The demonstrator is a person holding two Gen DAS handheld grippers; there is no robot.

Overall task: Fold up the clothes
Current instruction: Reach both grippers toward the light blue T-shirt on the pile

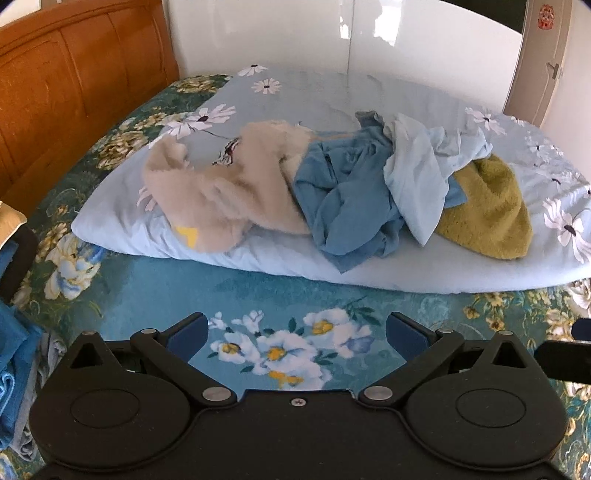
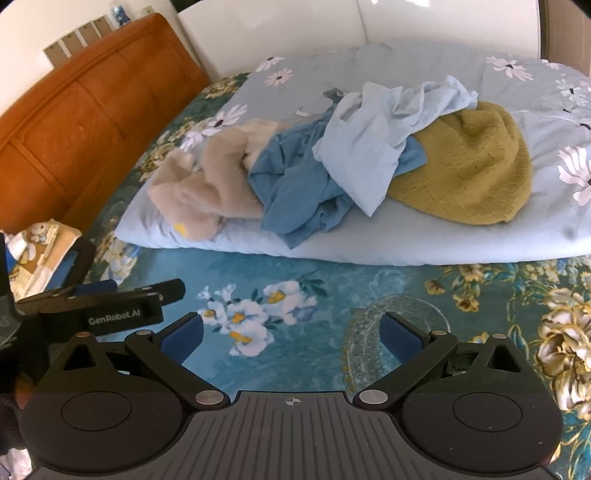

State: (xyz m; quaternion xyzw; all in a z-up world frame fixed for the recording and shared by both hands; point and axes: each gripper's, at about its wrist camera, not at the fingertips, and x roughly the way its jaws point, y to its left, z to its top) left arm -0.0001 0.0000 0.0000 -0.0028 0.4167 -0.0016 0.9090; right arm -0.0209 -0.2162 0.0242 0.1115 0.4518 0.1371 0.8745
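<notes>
A heap of crumpled clothes lies on a pale blue flowered quilt (image 1: 332, 92) (image 2: 443, 240) across the bed: a fluffy beige garment (image 1: 229, 192) (image 2: 214, 192) at the left, a mid-blue garment (image 1: 343, 206) (image 2: 299, 188) in the middle, a light blue shirt (image 1: 417, 173) (image 2: 365, 147) over it, and an olive-yellow knit (image 1: 487, 210) (image 2: 472, 162) at the right. My left gripper (image 1: 297, 332) hovers open above the teal flowered bedspread (image 1: 155, 295) (image 2: 351, 280), short of the heap. My right gripper (image 2: 291, 332) is open too, holding nothing. The left gripper's side (image 2: 110, 306) shows in the right wrist view.
An orange wooden headboard (image 1: 74, 92) (image 2: 85, 122) stands at the left, a white wall or wardrobe (image 1: 332, 33) behind the bed. Blue folded fabric (image 1: 11, 350) lies at the left edge. A cartoon-printed cloth (image 2: 37, 243) sits near the headboard.
</notes>
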